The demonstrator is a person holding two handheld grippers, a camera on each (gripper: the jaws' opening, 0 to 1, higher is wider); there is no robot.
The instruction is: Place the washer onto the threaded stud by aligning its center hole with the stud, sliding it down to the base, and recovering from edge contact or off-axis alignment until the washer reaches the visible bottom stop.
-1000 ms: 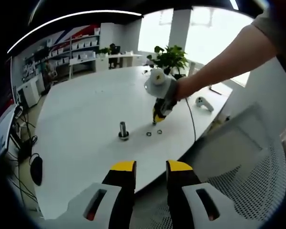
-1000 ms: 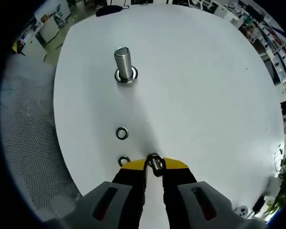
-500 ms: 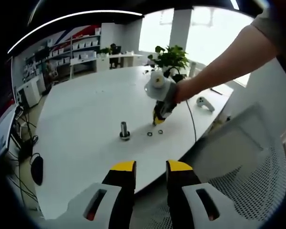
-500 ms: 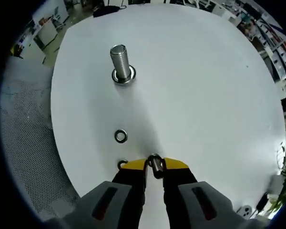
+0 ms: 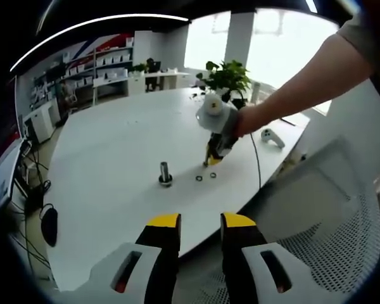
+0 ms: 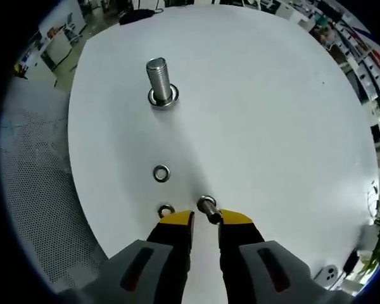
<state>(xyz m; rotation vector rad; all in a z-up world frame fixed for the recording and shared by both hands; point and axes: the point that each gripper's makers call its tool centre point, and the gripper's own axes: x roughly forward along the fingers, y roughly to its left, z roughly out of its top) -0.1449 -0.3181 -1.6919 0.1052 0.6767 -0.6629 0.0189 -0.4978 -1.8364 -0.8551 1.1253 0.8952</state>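
Note:
The threaded stud (image 6: 157, 76) stands upright on the white table (image 6: 272, 114), with a washer ring around its base (image 6: 162, 97). My right gripper (image 6: 206, 216) is shut on a steel washer (image 6: 206, 205), which sticks out tilted past the yellow fingertips. Two loose washers lie on the table, one (image 6: 161, 173) between me and the stud and one (image 6: 166, 210) beside my left jaw tip. In the left gripper view the stud (image 5: 165, 172) and the loose washers (image 5: 198, 178) sit mid-table, with the right gripper (image 5: 213, 156) above them in a hand. My left gripper (image 5: 199, 223) hangs open off the table's near edge.
A mesh chair (image 5: 316, 215) stands at the table's near right edge. A white controller (image 5: 270, 136) and a cable lie at the far right, and a potted plant (image 5: 227, 76) stands at the back. Shelves and desks line the room behind.
My right gripper has lifted and tipped a little with the washer, which now sticks out further past the tips. The nearest loose washer has come out from behind the left jaw. My left gripper has stayed still.

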